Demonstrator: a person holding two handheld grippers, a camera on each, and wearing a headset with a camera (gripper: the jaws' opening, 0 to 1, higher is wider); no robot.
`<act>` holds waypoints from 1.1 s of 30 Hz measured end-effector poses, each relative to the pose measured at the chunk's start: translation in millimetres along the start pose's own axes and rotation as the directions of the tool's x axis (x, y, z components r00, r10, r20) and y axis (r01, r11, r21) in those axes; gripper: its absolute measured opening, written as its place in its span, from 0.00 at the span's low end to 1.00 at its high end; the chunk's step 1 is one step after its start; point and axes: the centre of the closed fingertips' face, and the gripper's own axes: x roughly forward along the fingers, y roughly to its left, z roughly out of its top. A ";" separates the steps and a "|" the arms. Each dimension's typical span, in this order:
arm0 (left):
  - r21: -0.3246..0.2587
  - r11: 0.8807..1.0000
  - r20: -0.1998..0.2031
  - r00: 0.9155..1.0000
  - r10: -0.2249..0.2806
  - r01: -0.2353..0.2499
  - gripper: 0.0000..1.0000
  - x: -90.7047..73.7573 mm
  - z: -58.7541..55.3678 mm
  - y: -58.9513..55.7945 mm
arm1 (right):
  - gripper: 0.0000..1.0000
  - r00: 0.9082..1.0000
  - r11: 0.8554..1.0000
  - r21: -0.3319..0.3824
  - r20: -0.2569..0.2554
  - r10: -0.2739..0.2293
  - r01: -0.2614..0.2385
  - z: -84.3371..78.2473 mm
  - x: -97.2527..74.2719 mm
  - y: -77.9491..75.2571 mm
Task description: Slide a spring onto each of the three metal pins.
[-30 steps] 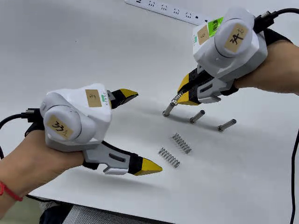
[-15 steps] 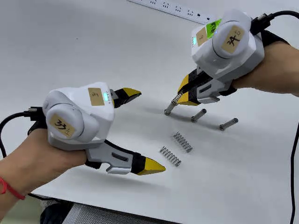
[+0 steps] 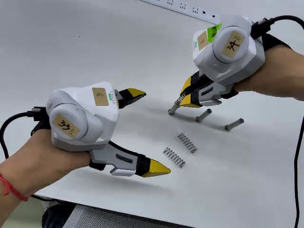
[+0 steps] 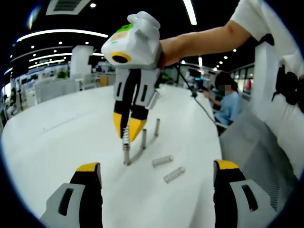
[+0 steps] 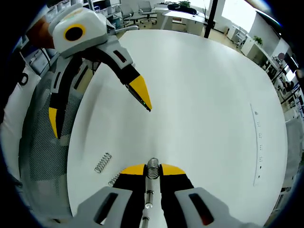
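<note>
Three metal pins stand tilted on the white table: the left pin [image 3: 172, 110], the middle pin [image 3: 203, 115] and the right pin [image 3: 234, 124]. My right gripper [image 3: 183, 99] is shut on a spring [image 3: 179, 100], which sits at the top of the left pin [image 4: 126, 154]. In the right gripper view, the spring [image 5: 152, 167] is pinched between the yellow tips with the pin [image 5: 148, 199] beneath it. Two loose springs [image 3: 186, 142] [image 3: 173, 157] lie in front of the pins. My left gripper [image 3: 147, 130] stands open to the left of them, holding nothing.
A white power strip [image 3: 183, 7] lies along the far side of the table. The table's front edge [image 3: 142, 209] runs just below the left gripper. A black cable [image 3: 298, 161] hangs at the right. In the left gripper view, a seated person [image 4: 230, 102] shows beyond the table.
The whole picture has shifted a little with the head. The left gripper has edged slightly toward the loose springs. The right gripper still holds its spring at the left pin.
</note>
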 end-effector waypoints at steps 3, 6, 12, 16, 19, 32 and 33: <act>-0.003 1.000 -0.001 1.000 0.000 0.000 0.99 0.2 -0.8 0.0 | 0.12 1.000 1.000 0.001 0.003 -0.003 0.003 -1.2 3.3 -1.5; -0.004 1.000 0.001 1.000 0.000 0.000 0.99 0.6 -0.7 0.1 | 0.12 1.000 1.000 0.002 0.003 -0.003 0.003 -0.3 5.0 0.3; -0.009 1.000 0.005 1.000 0.002 -0.002 0.99 0.7 -0.7 0.7 | 0.12 1.000 1.000 0.002 -0.001 -0.001 0.001 -1.9 11.4 0.4; -0.012 1.000 0.005 1.000 0.003 -0.003 0.99 -0.1 -1.4 0.9 | 0.12 1.000 1.000 0.002 -0.003 0.002 -0.002 -2.6 14.4 1.7; -0.014 1.000 0.004 1.000 0.005 -0.005 0.99 -0.5 -2.1 1.4 | 0.12 1.000 1.000 -0.003 -0.006 0.000 0.000 -4.5 18.2 1.6; -0.015 1.000 0.001 1.000 0.001 -0.001 0.98 0.4 -3.3 0.7 | 0.12 1.000 1.000 -0.015 -0.012 -0.010 0.010 -8.0 28.3 3.3; -0.015 1.000 0.001 1.000 0.000 0.000 0.98 0.5 -3.3 0.5 | 0.12 1.000 1.000 -0.016 -0.012 -0.011 0.011 -7.9 28.4 3.8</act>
